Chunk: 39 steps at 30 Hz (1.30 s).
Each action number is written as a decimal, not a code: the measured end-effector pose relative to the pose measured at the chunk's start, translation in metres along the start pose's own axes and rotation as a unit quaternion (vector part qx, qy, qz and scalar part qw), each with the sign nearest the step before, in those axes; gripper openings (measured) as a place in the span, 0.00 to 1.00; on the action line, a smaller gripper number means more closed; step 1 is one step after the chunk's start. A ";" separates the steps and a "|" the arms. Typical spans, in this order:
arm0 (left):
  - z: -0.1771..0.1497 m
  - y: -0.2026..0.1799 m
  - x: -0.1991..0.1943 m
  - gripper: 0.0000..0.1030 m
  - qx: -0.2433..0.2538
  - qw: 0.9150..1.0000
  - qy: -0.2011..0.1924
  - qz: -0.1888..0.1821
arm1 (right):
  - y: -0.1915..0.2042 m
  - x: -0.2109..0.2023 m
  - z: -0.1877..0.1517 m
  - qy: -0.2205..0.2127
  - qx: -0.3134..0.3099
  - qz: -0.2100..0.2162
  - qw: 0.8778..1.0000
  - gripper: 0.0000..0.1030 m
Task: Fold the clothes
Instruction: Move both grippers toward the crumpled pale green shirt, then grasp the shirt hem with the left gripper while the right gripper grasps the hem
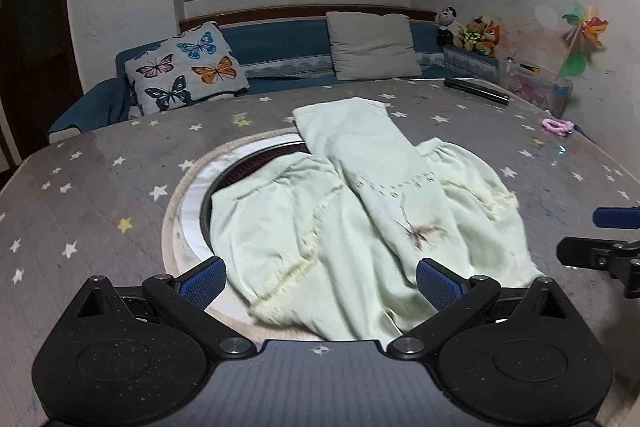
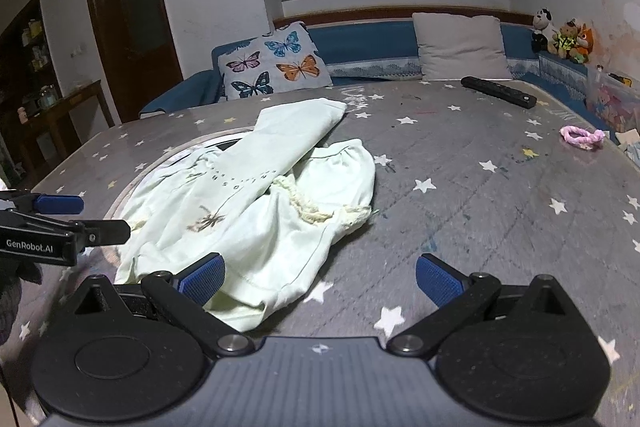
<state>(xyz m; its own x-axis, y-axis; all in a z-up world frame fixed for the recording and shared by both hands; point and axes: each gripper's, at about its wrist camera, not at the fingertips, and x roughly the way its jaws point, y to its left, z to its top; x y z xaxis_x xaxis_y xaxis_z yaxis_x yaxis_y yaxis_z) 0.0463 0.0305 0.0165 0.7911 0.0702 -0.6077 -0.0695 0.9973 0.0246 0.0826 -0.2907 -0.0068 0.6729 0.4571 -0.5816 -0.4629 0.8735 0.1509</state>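
Pale green garment [image 1: 352, 219] crumpled mid-frame on desk [image 1: 100, 187]; left gripper [image 1: 320, 283], right gripper [image 2: 320, 279] both wide, empty. Risk: pinching several layers, dragging heap.

The garment [image 1: 352, 211] lies crumpled at the centre of the left wrist frame, on the table [image 1: 100, 195], partly covering the round inset [image 1: 192, 211] to its left. The left gripper [image 1: 320, 281] sits at the lower centre, its spread fingers flanking the garment's near edge. The right gripper [image 1: 608, 239] enters at the right edge. Behind the table, the sofa [image 1: 280, 43] spans the upper frame, with the butterfly pillow [image 1: 184, 67] at left, the plain cushion [image 1: 372, 45] at centre, and the soft toys [image 1: 468, 31] at right. The remote [image 1: 476, 90] and hair tie [image 1: 557, 126] lie on the table's far right.
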 end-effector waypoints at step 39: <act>0.074 0.044 0.145 0.72 0.016 0.996 0.054 -0.068 | -0.035 0.157 0.094 0.067 0.019 0.039 0.997 0.46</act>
<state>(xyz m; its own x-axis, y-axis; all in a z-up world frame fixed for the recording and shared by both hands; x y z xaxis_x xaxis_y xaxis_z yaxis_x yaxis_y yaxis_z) 0.2028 0.0858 -0.0117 0.7224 -0.0674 -0.6882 0.0552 0.9977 -0.0397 0.2588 -0.2337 -0.0283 0.5513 0.4989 -0.6687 -0.4868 0.8433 0.2278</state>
